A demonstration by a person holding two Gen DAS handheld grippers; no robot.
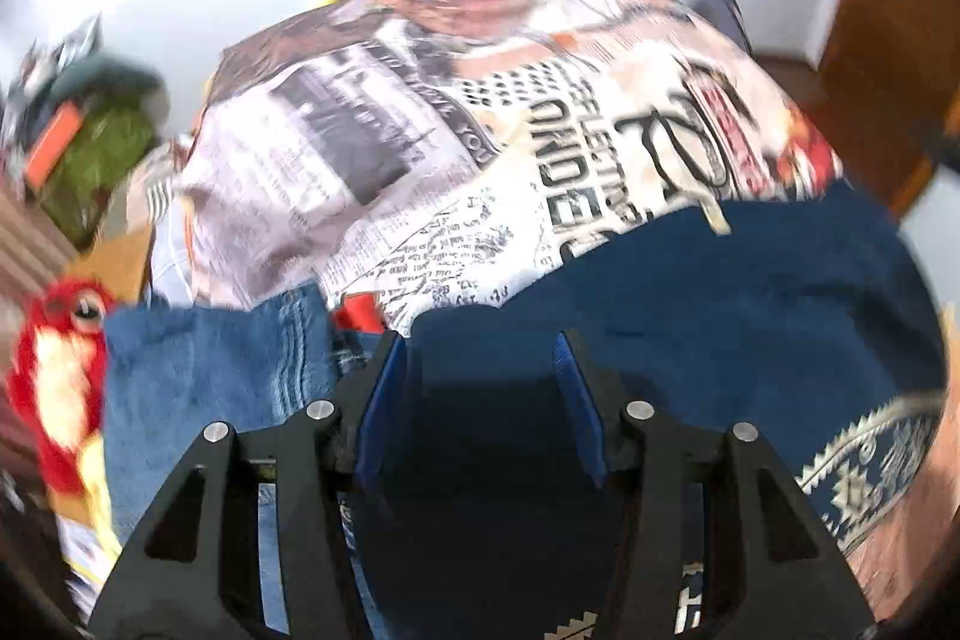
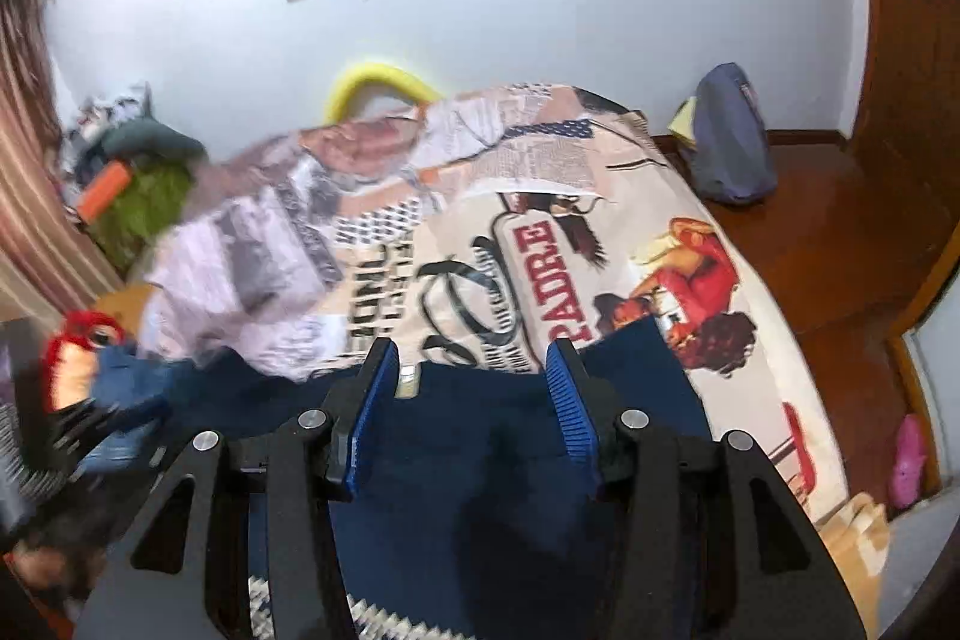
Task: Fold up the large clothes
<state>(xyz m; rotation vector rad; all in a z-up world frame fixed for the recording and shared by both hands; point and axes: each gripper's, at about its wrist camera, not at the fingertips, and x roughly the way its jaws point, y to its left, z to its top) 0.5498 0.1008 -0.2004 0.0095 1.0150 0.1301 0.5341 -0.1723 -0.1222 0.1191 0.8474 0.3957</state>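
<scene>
The dark blue garment [image 1: 690, 292] lies spread across the lower half of both wrist views, over the collage-print bed cover [image 1: 372, 148], its long side running left to right. The left gripper [image 1: 483, 358] sits lower over it; the right gripper [image 2: 474, 358] is at its upper edge. Both pairs of fingers stand spread, pinching nothing, the cloth lying below them.

Left gripper [image 1: 483, 358] fingers parted, over navy garment [image 1: 720, 292], printed bedsheet [image 1: 420, 130]
</scene>
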